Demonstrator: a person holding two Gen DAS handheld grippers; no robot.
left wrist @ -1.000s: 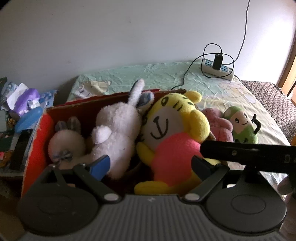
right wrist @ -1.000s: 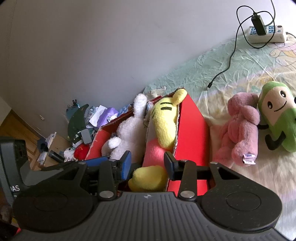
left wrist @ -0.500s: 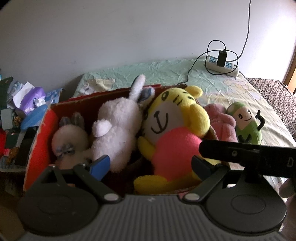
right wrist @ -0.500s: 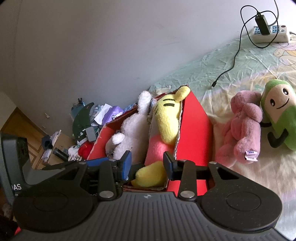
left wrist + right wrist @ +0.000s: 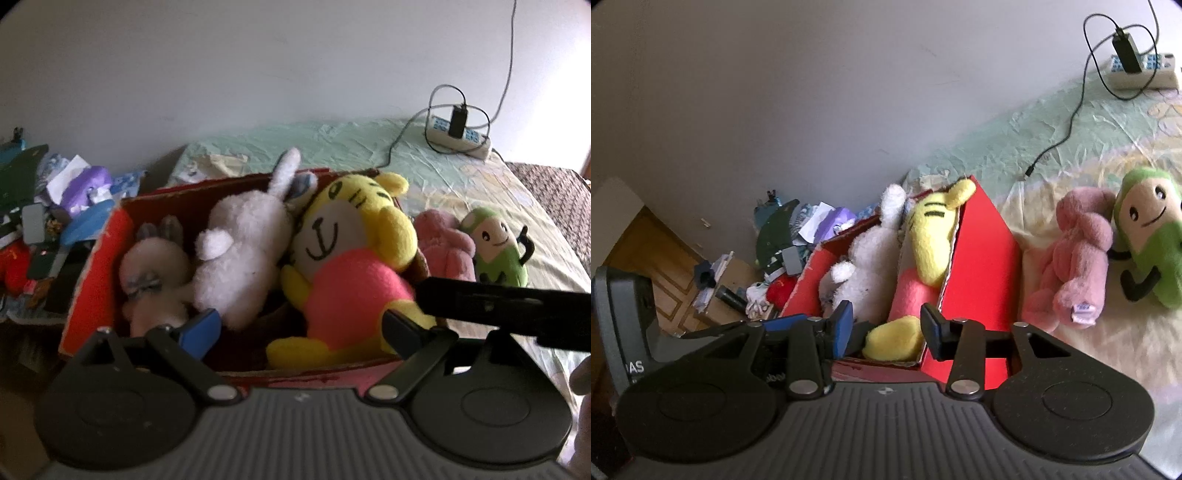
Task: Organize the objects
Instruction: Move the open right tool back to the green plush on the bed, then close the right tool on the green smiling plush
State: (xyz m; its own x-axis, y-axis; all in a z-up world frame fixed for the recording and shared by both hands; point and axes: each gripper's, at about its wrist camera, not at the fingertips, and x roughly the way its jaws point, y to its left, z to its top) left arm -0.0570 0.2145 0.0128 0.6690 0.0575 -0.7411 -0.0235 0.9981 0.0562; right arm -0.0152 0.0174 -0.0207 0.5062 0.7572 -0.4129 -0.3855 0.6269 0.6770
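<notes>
1. Red cardboard box (image 5: 94,273) open at the top, sitting at the edge of a bed with a pale green and yellow wrinkled sheet (image 5: 332,147), against a plain white wall.
2. Packed inside the box, side by side: a small beige plush rabbit with grey ears (image 5: 155,273) at the left, a fluffy white plush rabbit (image 5: 243,251) in the middle, and a yellow plush tiger with a pink belly (image 5: 354,266) at the right – all touching one another.
3. Outside the box, on the sheet just beside its right wall: a pink plush animal (image 5: 1075,258) lying down, with a green and cream avocado-shaped plush with a smiling face (image 5: 1152,236) touching its far side.
4. Left gripper (image 5: 301,325) spread wide, holding nothing – blue-padded finger in front of the beige rabbit, black finger in front of the tiger's lower body; contact with the toys impossible to judge.
5. Right gripper (image 5: 886,328) parted moderately, holding nothing; tiger's yellow foot seen in the gap between the fingers, black finger against the red outer wall of the box.
6. White power strip with a black plug and cable (image 5: 461,129) far back on the bed.
7. Heap of mixed clutter (image 5: 44,221) on the floor to the left of the box, blurred.
</notes>
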